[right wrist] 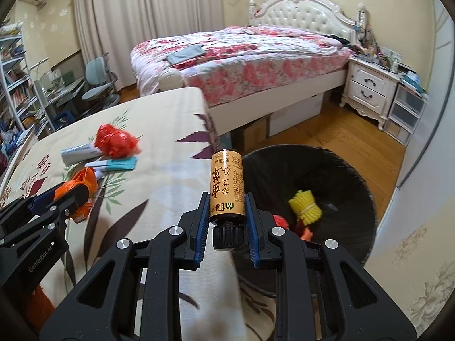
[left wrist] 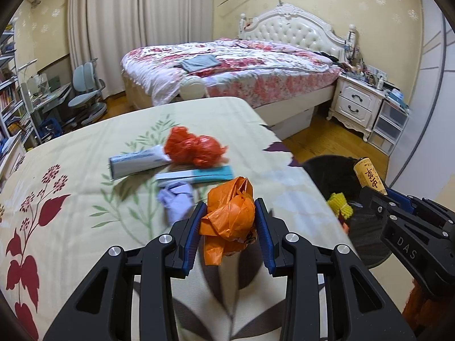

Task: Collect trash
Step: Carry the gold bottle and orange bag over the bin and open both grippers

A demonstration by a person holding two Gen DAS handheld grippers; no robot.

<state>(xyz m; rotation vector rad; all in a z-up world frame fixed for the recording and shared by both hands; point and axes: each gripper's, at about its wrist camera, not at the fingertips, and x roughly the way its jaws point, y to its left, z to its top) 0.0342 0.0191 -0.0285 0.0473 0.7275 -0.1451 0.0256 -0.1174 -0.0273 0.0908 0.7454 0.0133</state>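
My left gripper (left wrist: 229, 213) is shut on a crumpled orange plastic bag (left wrist: 230, 213) above the floral table cloth (left wrist: 71, 170). My right gripper (right wrist: 226, 199) is shut on a tan bottle with a black cap (right wrist: 226, 184), held at the table's right edge beside the black bin (right wrist: 341, 176). The bottle also shows in the left wrist view (left wrist: 369, 176), over the bin (left wrist: 321, 167). The left gripper and orange bag show at the left of the right wrist view (right wrist: 82, 182). On the table lie a red plastic bag (left wrist: 193, 147), a white tube (left wrist: 136, 162), a teal-and-white packet (left wrist: 196, 174) and a lilac wad (left wrist: 177, 199).
The bin holds a yellow foam net (right wrist: 305, 206) and a red-orange item (right wrist: 281, 223). Beyond the table stand a bed with a floral cover (left wrist: 233, 65), a white nightstand (left wrist: 358, 102), plastic drawers (left wrist: 389, 125), a desk with chair (left wrist: 85, 91) and shelves on the left.
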